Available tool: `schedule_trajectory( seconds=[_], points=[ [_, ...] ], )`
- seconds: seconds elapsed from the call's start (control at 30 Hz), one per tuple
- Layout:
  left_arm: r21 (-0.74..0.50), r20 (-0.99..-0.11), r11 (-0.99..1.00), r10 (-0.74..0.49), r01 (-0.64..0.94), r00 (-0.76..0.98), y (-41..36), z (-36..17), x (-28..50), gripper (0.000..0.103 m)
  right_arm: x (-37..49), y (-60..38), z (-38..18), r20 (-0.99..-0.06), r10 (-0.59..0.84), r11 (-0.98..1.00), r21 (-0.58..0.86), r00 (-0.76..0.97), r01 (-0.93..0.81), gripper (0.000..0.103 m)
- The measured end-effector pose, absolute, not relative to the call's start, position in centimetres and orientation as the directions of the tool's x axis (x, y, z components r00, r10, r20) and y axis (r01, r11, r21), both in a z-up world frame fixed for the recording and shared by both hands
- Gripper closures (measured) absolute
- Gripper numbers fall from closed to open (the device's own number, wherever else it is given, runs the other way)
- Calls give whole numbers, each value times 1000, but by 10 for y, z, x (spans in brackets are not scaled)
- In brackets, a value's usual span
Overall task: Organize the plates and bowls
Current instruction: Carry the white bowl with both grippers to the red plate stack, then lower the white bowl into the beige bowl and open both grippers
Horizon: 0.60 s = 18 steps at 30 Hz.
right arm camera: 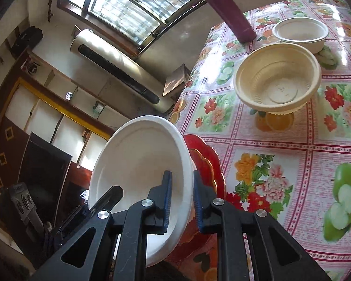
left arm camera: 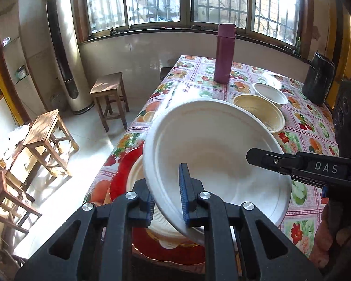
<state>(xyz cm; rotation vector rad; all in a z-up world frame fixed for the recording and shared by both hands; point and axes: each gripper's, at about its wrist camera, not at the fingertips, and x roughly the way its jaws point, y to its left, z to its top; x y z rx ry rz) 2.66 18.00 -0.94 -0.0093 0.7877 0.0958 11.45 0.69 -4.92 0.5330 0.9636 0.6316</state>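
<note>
A large white plate (left arm camera: 210, 145) hangs tilted over the near corner of the table, held by both grippers. My left gripper (left arm camera: 168, 201) is shut on its near rim, blue pads on either side. My right gripper (right arm camera: 182, 201) is shut on the rim of the same white plate (right arm camera: 138, 164); its black finger (left arm camera: 269, 160) reaches in from the right in the left wrist view. Under the held plate lies a red plate (left arm camera: 121, 178) carrying another white plate (left arm camera: 135, 173). A cream bowl (right arm camera: 278, 79) and a white bowl (right arm camera: 299, 32) stand farther back on the table.
A maroon flask (left arm camera: 224, 53) stands at the far end of the flowered tablecloth (left arm camera: 301, 126), with a black container (left arm camera: 318, 79) at the right. Wooden stools (left arm camera: 110, 98) and a tall floor-standing air conditioner (left arm camera: 65, 53) are on the floor to the left.
</note>
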Motion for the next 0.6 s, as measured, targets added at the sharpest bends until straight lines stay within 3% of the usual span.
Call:
schedule_trajectory(
  seconds=[0.3, 0.47, 0.53, 0.6],
  points=[
    [-3, -769, 995, 59, -96, 636, 203, -40, 32, 87, 111, 45, -63, -646, 633, 772, 570, 426, -282, 84],
    [14, -763, 994, 83, -113, 641, 207, -41, 26, 79, 110, 57, -62, -654, 614, 789, 532, 443, -308, 84],
    [55, -736, 988, 136, -141, 663, 208, -38, 20, 49, 107, 60, -61, -656, 598, 801, 498, 460, -332, 83],
    [102, -686, 980, 195, -173, 701, 209, -31, 11, 31, 102, 63, -57, -652, 579, 815, 457, 489, -356, 79]
  ],
)
